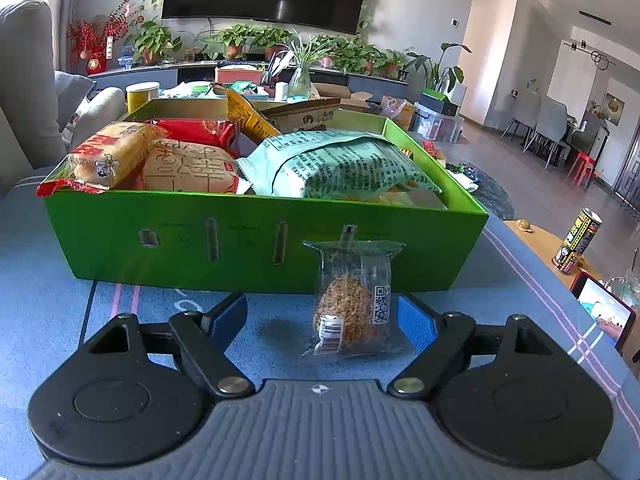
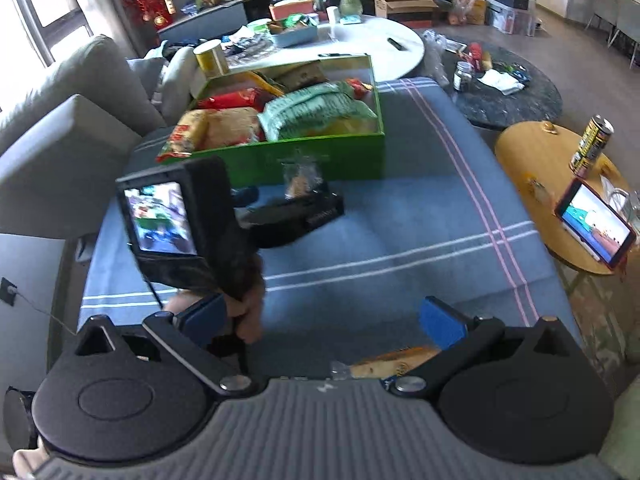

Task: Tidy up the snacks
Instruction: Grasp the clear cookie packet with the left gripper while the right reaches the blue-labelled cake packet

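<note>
A green box (image 1: 256, 236) on the blue cloth holds several snack packets, among them a pale green bag (image 1: 340, 164) and a red-and-yellow one (image 1: 108, 156). A clear-wrapped round snack (image 1: 352, 312) stands upright against the box's front wall. My left gripper (image 1: 322, 318) is open around it, the snack closer to the right pad (image 1: 416, 322), with a wide gap on the left. In the right wrist view the same snack (image 2: 300, 176) and box (image 2: 320, 152) appear beyond the left gripper's body. My right gripper (image 2: 324, 320) hangs open over the cloth. An orange-yellow packet (image 2: 396, 362) lies partly hidden under its base.
A hand (image 2: 248, 312) holds the left tool, whose screen (image 2: 160, 220) faces back. At right, a round wooden side table (image 2: 532, 160) carries a yellow-black can (image 2: 592, 146) and a propped phone (image 2: 596, 228). A grey sofa (image 2: 72, 112) borders the left.
</note>
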`<act>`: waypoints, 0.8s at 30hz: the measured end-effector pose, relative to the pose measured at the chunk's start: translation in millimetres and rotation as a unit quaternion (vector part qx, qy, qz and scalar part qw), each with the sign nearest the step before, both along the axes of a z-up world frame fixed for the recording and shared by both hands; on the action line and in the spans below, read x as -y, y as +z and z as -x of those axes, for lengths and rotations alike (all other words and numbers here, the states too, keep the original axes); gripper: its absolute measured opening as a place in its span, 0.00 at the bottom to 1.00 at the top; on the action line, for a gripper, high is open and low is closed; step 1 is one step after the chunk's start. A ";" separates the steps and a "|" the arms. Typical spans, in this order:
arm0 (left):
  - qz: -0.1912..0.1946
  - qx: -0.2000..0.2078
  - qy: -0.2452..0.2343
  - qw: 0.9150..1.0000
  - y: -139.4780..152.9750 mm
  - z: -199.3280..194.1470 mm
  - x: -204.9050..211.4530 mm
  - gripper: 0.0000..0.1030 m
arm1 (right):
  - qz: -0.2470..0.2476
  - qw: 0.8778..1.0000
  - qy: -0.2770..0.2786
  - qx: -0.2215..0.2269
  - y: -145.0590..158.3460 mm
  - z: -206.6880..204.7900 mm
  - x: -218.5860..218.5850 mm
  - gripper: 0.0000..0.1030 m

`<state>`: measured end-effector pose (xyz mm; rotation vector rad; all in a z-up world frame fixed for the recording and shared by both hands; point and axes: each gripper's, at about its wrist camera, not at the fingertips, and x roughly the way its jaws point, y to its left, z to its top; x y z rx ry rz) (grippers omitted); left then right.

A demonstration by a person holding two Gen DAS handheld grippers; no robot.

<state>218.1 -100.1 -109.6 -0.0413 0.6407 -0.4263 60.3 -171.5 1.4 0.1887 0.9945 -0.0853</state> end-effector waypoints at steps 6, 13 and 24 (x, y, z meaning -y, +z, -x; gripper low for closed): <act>0.000 0.000 0.000 1.000 -0.1 0.0 0.4 0.78 | 0.005 1.000 -0.010 -0.016 -14.3 3.1 8.5 1.00; -0.001 0.005 -0.001 1.000 -0.2 0.3 1.1 0.78 | 0.012 0.999 -0.013 -0.035 -38.7 8.3 18.4 1.00; -0.006 -0.002 0.002 1.000 -4.5 -6.1 5.9 0.69 | 0.047 0.997 -0.067 0.002 -58.5 26.8 45.8 1.00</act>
